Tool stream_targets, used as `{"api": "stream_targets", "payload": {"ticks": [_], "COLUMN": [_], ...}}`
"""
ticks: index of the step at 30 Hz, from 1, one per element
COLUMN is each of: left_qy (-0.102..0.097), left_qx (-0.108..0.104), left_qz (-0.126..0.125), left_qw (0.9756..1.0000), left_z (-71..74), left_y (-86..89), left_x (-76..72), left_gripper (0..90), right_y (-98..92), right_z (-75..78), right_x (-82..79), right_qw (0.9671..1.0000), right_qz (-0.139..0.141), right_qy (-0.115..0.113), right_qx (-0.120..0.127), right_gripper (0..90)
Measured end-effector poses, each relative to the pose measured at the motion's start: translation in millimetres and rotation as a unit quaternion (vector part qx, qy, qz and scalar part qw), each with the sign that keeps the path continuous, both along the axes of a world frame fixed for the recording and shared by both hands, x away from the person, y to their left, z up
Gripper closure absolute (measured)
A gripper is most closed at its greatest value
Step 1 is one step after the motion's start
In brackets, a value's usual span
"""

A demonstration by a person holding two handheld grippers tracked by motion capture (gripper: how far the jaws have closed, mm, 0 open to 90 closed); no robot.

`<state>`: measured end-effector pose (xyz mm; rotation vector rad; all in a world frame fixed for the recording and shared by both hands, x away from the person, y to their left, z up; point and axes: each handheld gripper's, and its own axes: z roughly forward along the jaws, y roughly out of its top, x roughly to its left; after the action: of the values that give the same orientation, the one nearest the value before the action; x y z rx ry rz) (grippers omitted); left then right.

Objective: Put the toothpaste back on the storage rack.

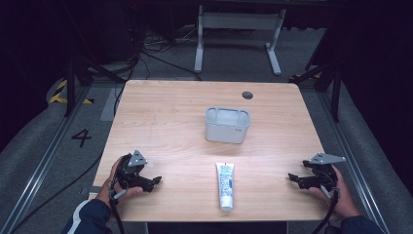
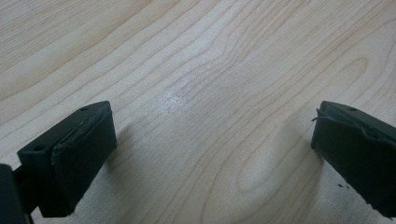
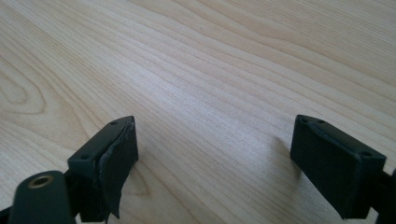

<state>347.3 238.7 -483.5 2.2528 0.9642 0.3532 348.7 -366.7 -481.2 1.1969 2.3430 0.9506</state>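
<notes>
From above, a white plastic toothpaste tube [image 1: 225, 185] lies near the front edge of the light wooden tabletop [image 1: 165, 122], a grey plastic bin [image 1: 227, 125] behind it. The left gripper [image 1: 157, 181] and right gripper [image 1: 290, 177] rest near the front corners; their own views show jaws spread wide over bare wood.

Left claw [image 2: 212, 154] jaws spread wide, bare wooden table [image 2: 210, 70] between

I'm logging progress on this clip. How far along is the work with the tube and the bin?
Nothing looks done yet: the tube lies flat on the table, apart from the bin. Nothing is in hand: the left gripper and right gripper rest open near the table's sides. Picking up the tube, probably for the bin, remains.
</notes>
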Motion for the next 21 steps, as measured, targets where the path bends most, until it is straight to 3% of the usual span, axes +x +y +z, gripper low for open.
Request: {"api": "stream_targets", "payload": {"ticks": [7,21], "left_qy": [-0.003,-0.001], "left_qx": [0.003,0.000], "left_qz": [-0.002,-0.001], "left_qw": [1.0000,1.0000], "left_z": [0.3,0.0], "left_y": [0.5,0.2], "left_x": [0.4,0.1], "left_gripper": [0.5,0.5], "right_y": [6.1,26.0], "right_z": [3.6,19.5], "right_x": [0.1,-3.1], "right_qw": [0.9999,0.9995], "right_qz": [0.009,0.031], "right_qy": [0.003,-0.002], "right_qx": [-0.009,-0.004], "right_gripper": [18.3,19.7]}}
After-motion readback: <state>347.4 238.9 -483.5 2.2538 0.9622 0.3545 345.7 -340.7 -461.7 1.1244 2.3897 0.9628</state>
